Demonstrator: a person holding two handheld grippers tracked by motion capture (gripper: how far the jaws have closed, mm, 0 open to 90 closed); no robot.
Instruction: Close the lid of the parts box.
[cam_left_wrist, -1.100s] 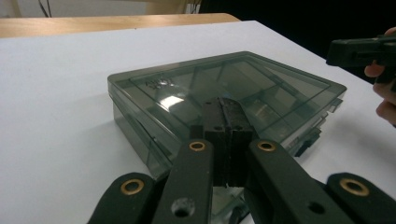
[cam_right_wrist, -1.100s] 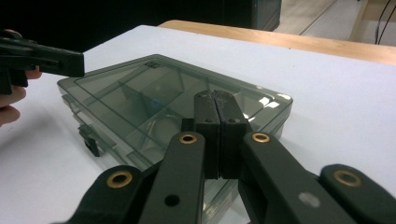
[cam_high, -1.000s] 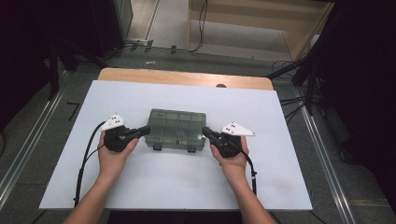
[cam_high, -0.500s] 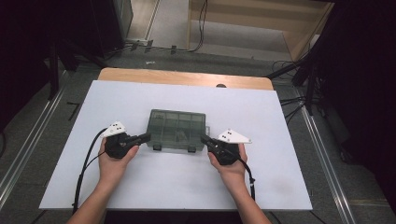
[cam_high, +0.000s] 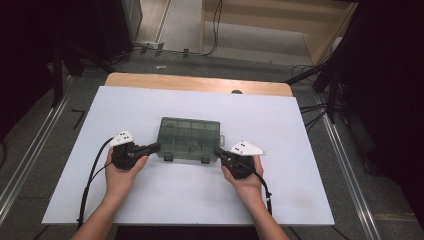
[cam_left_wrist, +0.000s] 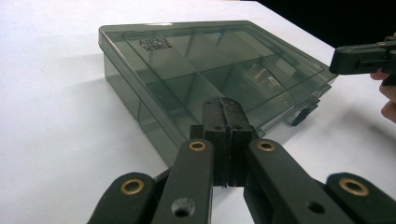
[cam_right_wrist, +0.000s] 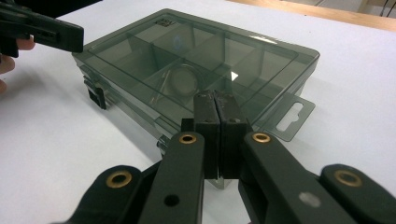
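Box (cam_high: 190, 140) flat, long axis left-right, latches twd person; both tongs (cam_high: 154, 147) (cam_high: 218, 151) pressed closed, empty.

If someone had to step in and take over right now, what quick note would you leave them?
Left gripper: fingers shut, empty, at the left near corner of the box.
Right gripper: fingers shut, empty, at the right near corner.
Grey see-through plastic box: flat on the white table, lid closed, its two clasps on the near side look fastened. Something small lies in one compartment; I cannot tell what.
Done: box sits between both grippers.
Left: likely undo the clasps and lift the lid.
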